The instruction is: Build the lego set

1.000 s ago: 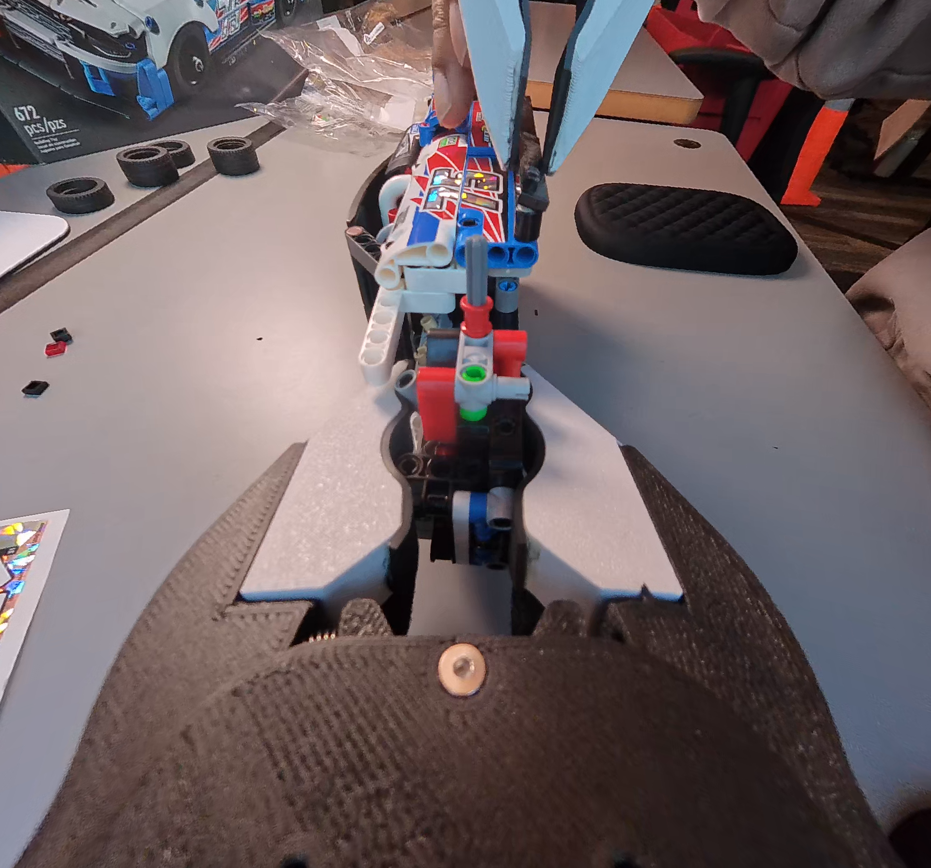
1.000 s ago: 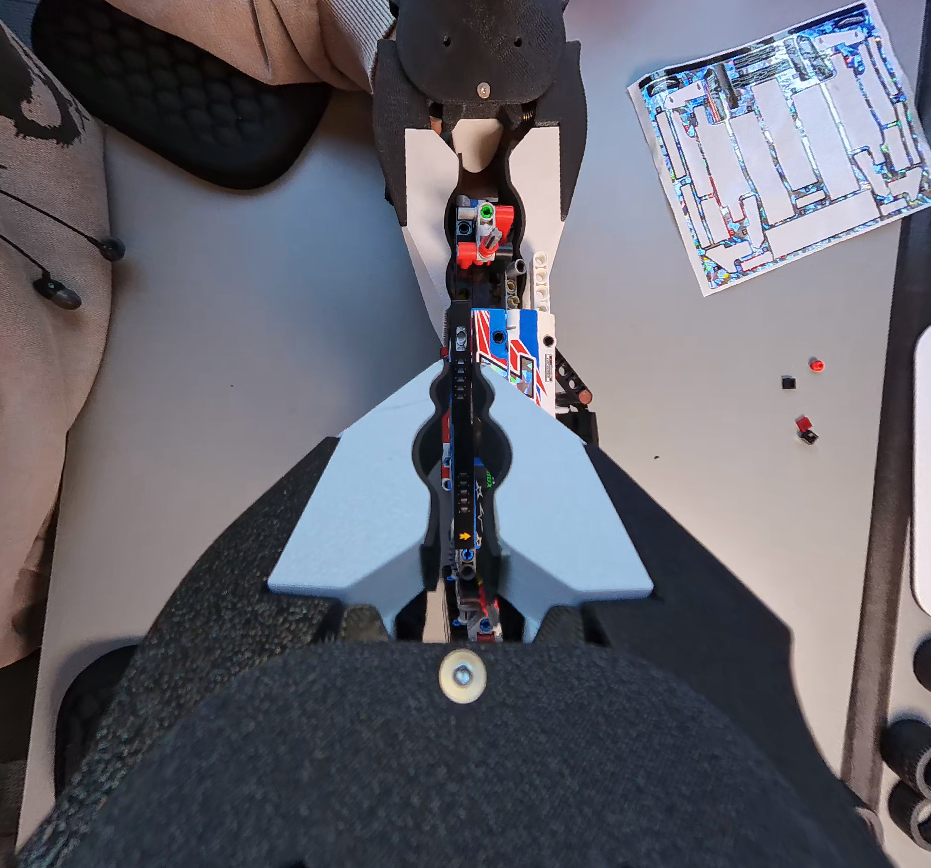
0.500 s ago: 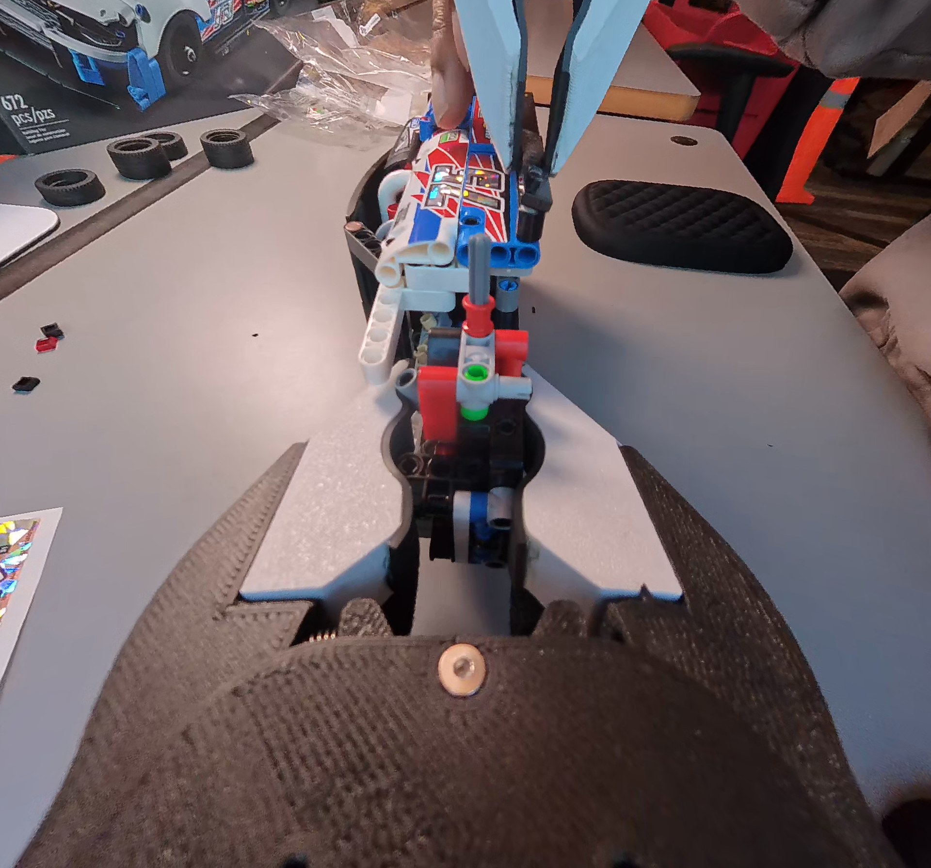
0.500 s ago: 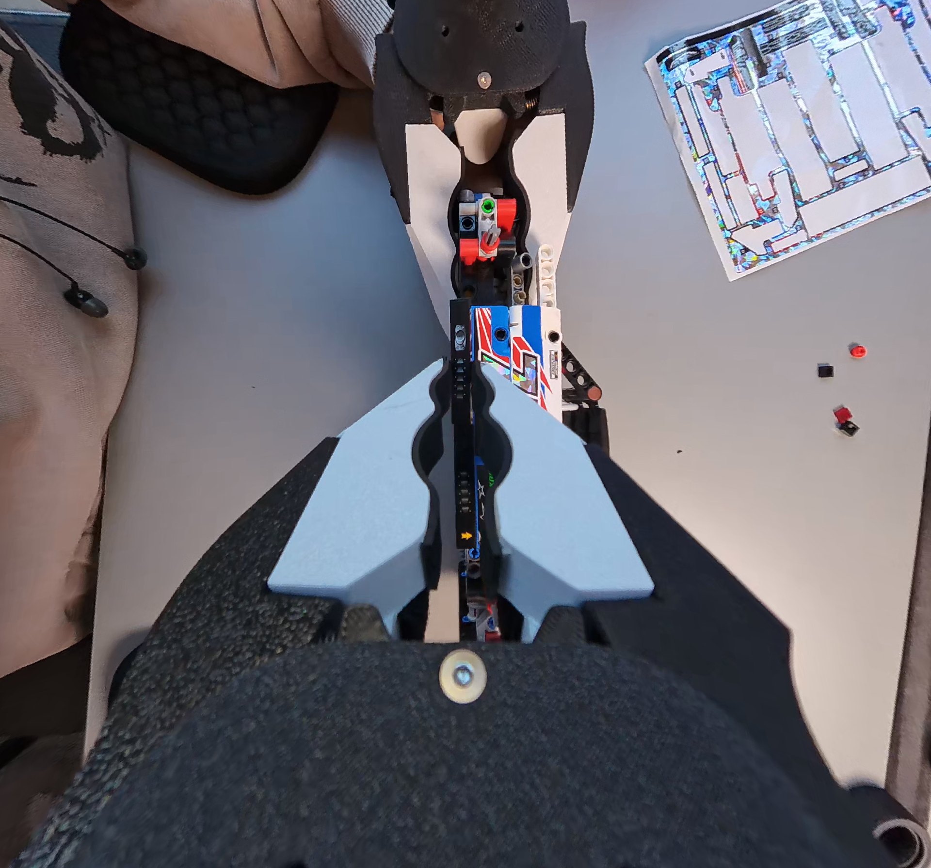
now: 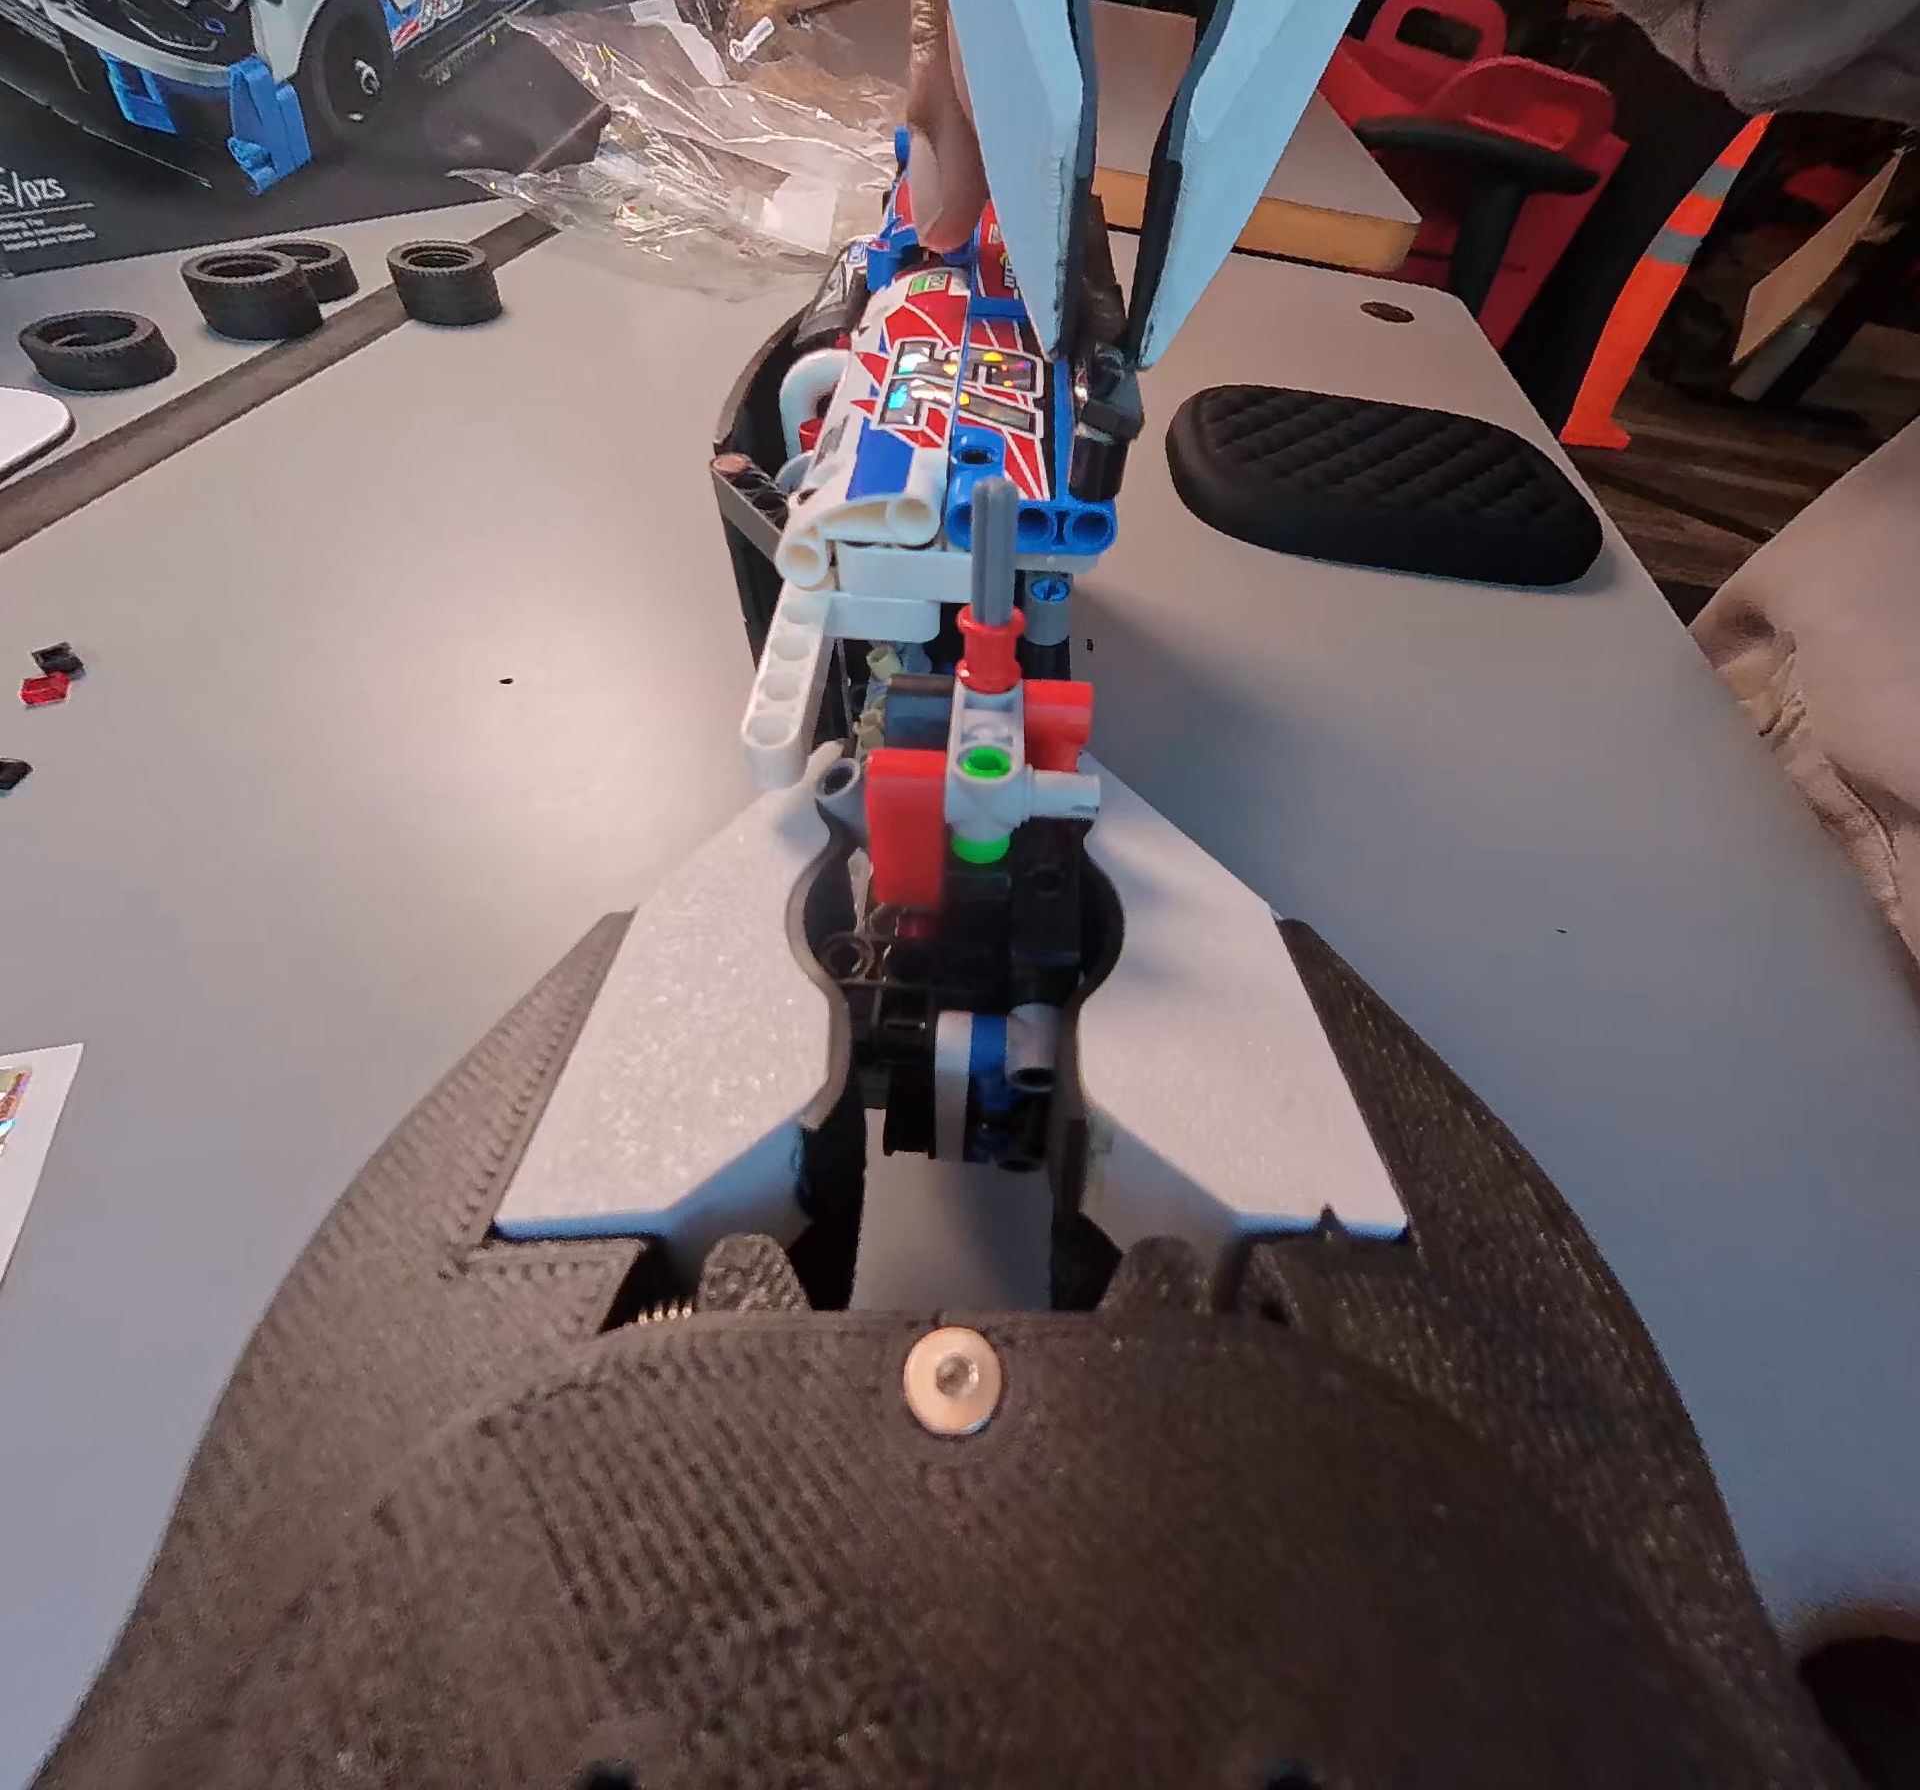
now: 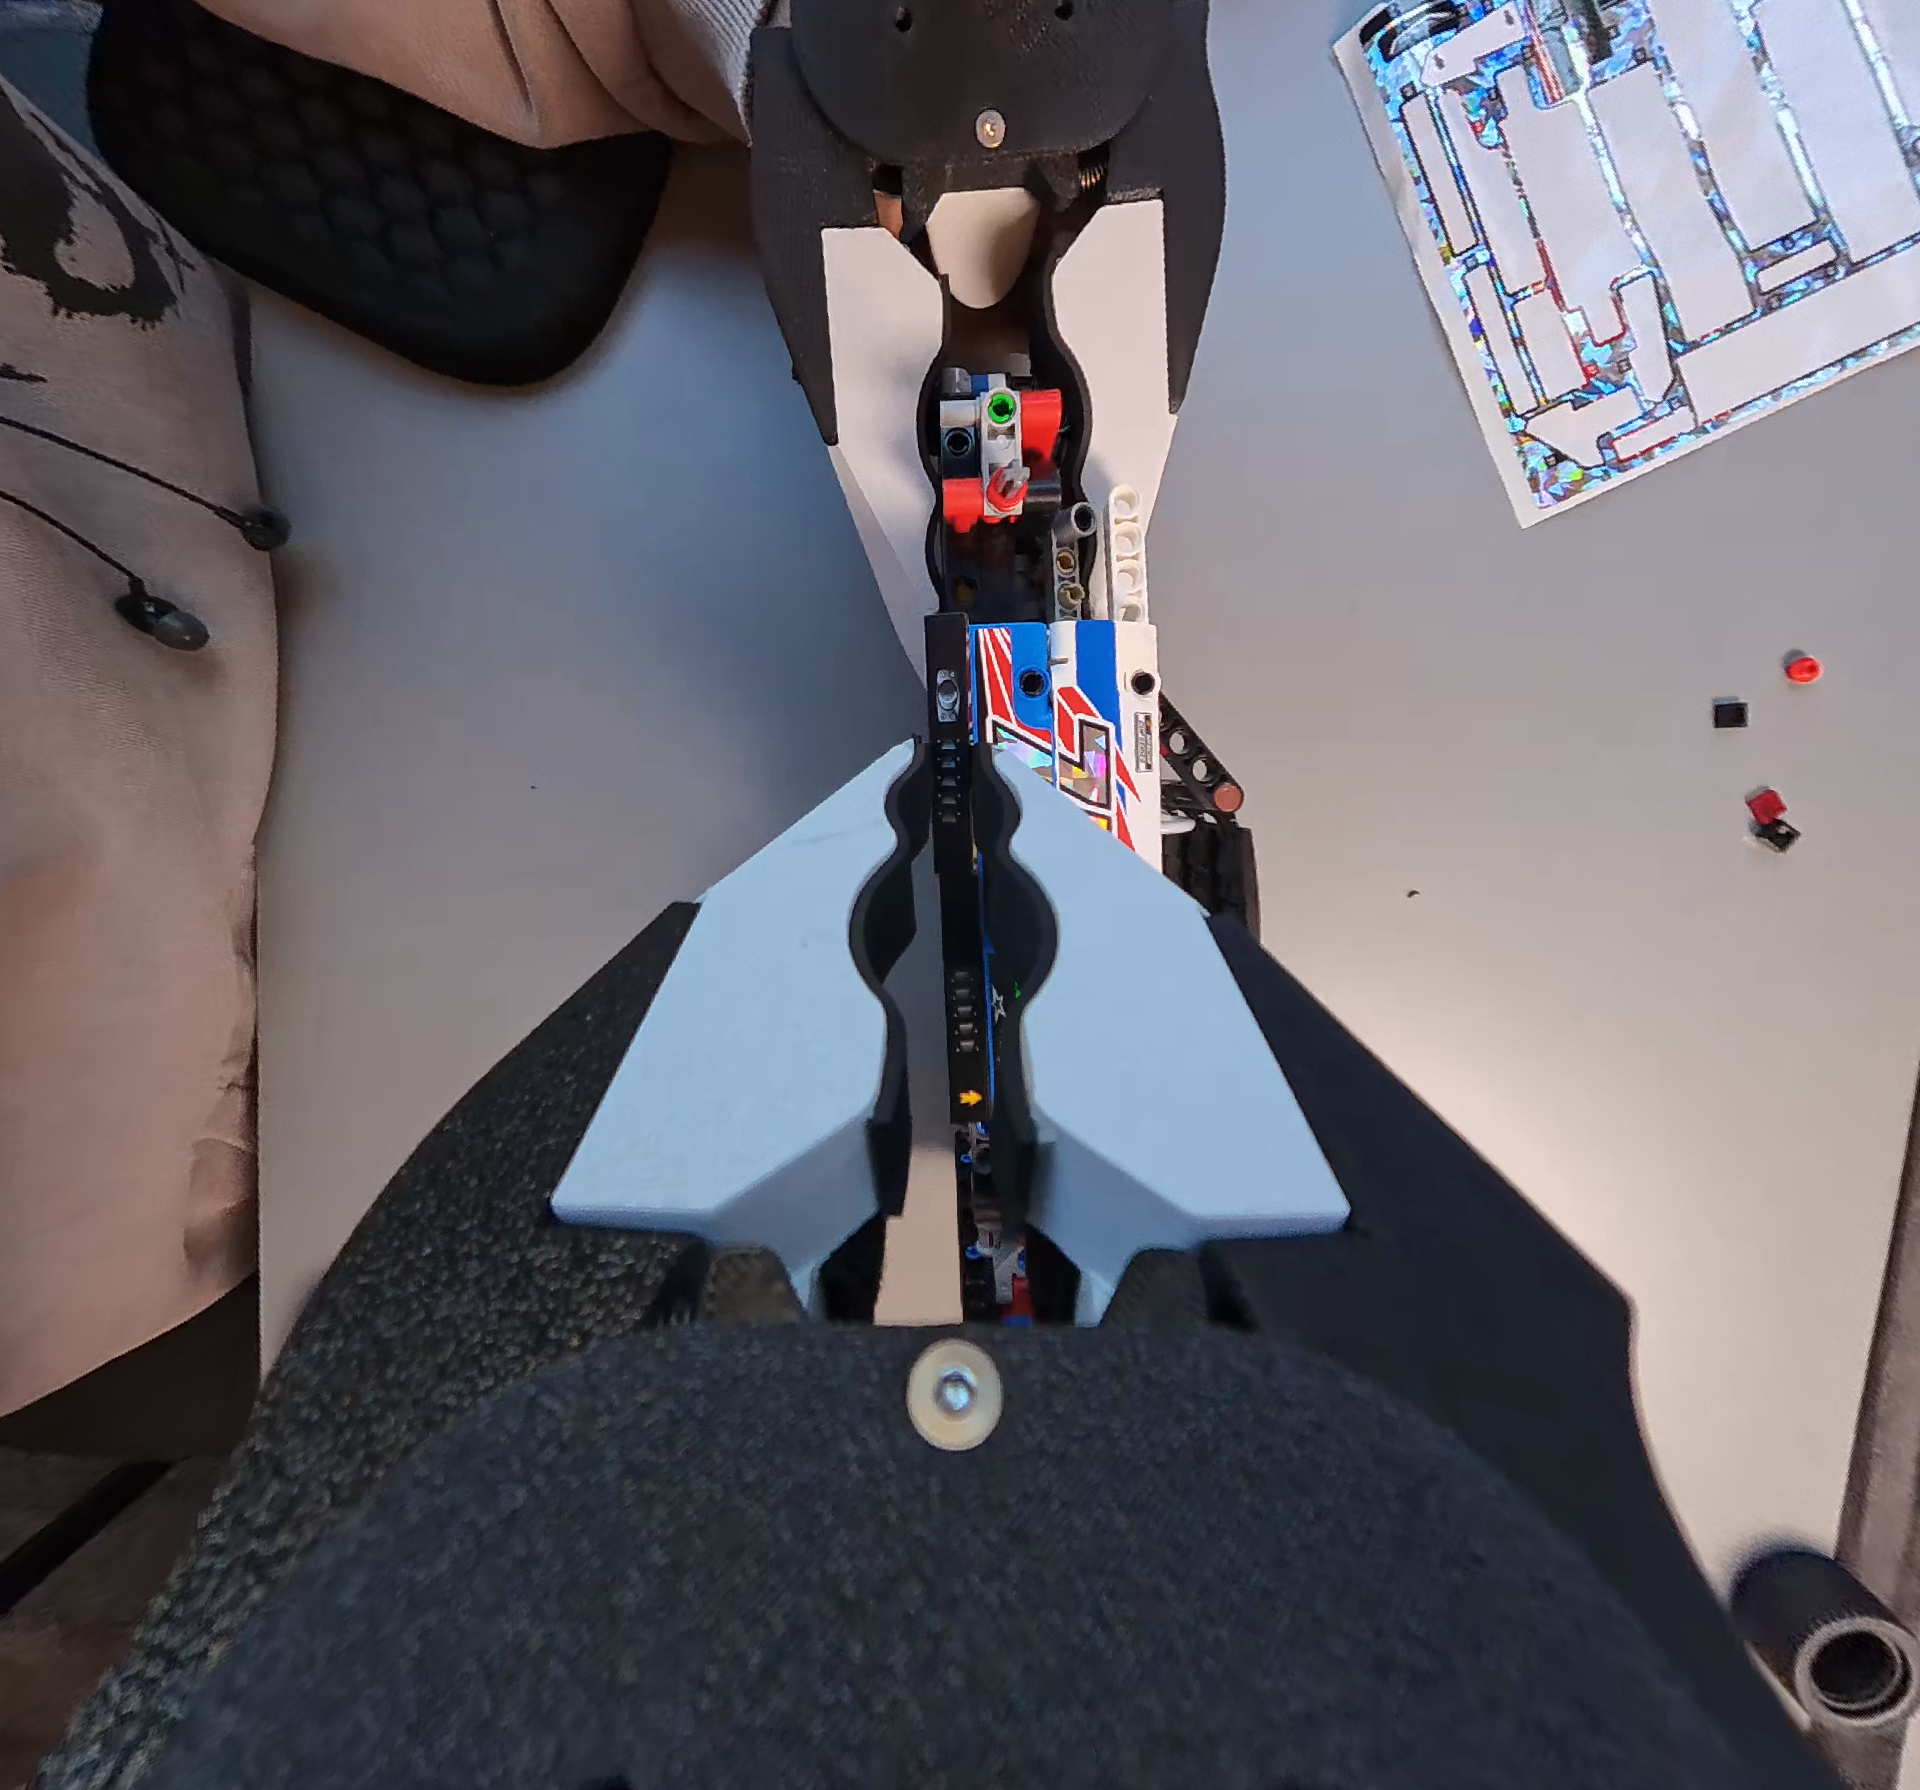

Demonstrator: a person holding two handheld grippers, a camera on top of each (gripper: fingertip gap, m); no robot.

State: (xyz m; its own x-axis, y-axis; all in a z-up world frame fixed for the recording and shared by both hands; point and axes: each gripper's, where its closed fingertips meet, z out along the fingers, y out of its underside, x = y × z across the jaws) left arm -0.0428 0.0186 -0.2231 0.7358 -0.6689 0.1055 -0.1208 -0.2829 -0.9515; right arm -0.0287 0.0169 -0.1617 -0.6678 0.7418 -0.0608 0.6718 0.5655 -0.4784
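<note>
Clamping the black frame end of the partly built white, blue and red lego car (image 5: 961, 535), the left gripper (image 5: 961, 919) has its pale fingers closed on both sides of it; the model runs lengthwise away from it just above the grey tabletop (image 5: 364, 701). Farther on, the right gripper (image 5: 1096, 358) comes down from above w/ fingers pinched on a thin black lego beam (image 6: 958, 867) along the model's right edge; a bare fingertip (image 5: 940, 182) presses the far end.

Vs 0.5 s ago: grips unchanged, model in same pose; the holographic sticker sheet (image 6: 1652, 171) and small loose red and black bits (image 6: 1766, 810) sit further up-right in the right wrist view, so that cam shifted slightly.

Left wrist view only: four black rubber tyres (image 5: 249, 291), crumpled clear plastic bag (image 5: 707, 140), the set's printed box (image 5: 260, 26), orange cone at back. Right wrist view only: top-down look at the beam, the beige sleeve (image 6: 468, 5) behind the left gripper, earphone cords. Black quilted pad (image 5: 1371, 483) shows in both.
</note>
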